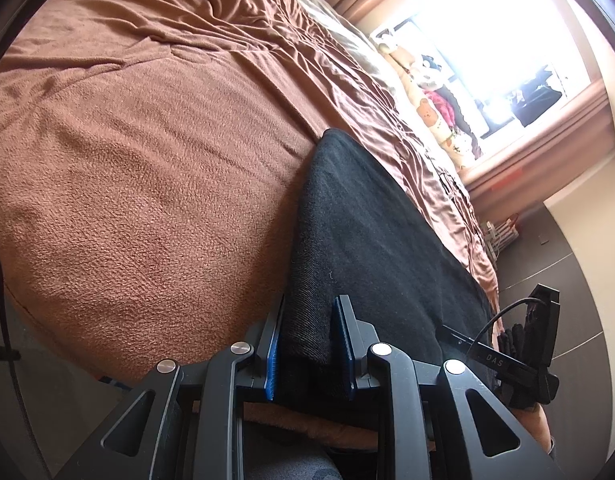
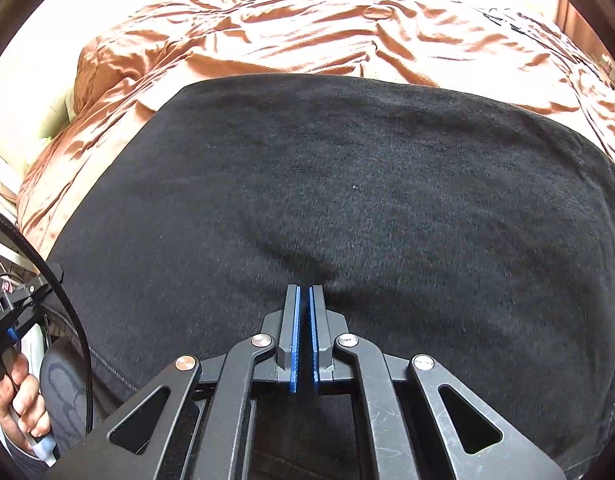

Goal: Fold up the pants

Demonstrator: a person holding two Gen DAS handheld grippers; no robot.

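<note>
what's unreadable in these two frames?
- Left wrist view: the pants edge runs down behind the left gripper, so the layer count in its grip is hidden.
- Right wrist view: the right gripper has its jaws nearly together; any pinched cloth is too dark to see.
- Window: blown out.
- Pants' near end: cut off by the frame edge in both views.

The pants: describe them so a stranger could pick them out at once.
A brown blanket covers the bed. On its near edge, toward the window, lie the pants, folded flat. They are the only black cloth there, and both grippers meet them.
</note>
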